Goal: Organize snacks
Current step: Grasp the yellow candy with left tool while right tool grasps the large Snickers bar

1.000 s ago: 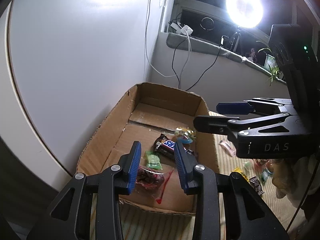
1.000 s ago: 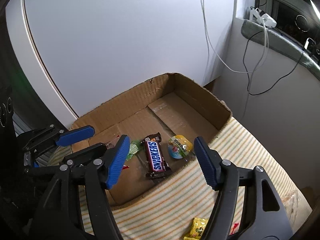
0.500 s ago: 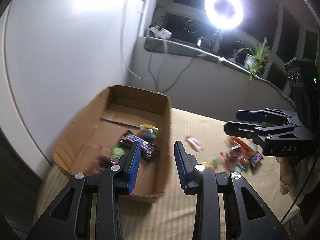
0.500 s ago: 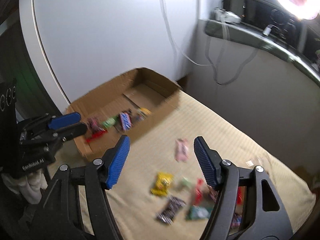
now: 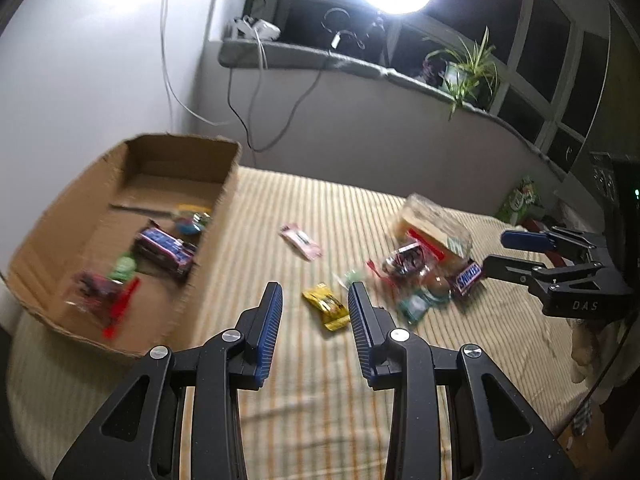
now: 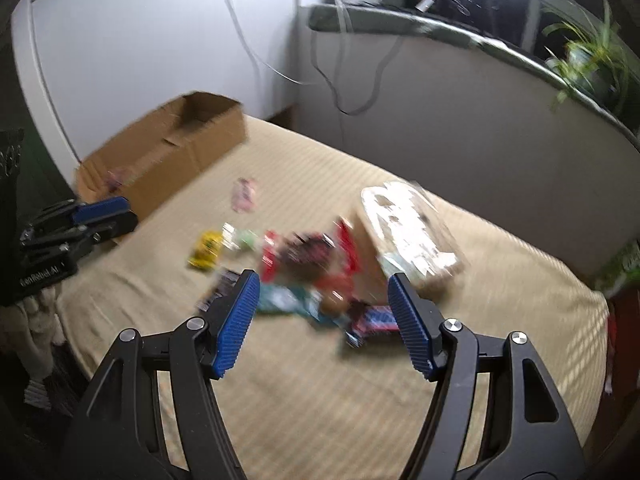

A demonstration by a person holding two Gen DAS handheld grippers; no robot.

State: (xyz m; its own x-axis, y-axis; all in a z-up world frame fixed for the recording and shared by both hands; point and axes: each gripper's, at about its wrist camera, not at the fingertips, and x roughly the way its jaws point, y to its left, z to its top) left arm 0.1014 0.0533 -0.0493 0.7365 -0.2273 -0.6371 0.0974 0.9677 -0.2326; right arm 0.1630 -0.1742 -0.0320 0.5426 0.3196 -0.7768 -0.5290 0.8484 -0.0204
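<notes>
Snacks lie loose mid-bed beyond both empty tongs. The left tongs (image 5: 314, 312), spread apart, frame a yellow packet (image 5: 326, 306); the right tongs (image 6: 322, 316), spread wider, hover above the blurred pile (image 6: 316, 260). Several snacks already sit in the cardboard box (image 5: 80, 184) at the bed's far-left corner. Next likely calls for lowering and closing on one wrapper.

Ahead of my left gripper (image 5: 314, 312) the striped bed (image 5: 320, 392) lies bare up to a yellow packet (image 5: 326, 306). The cardboard box (image 5: 208, 264) walls off the left side. Below my right gripper (image 6: 323, 312) a heap of snacks (image 6: 312, 264) and a clear bag (image 6: 412, 232) crowd the way; the bed nearer me is free.
</notes>
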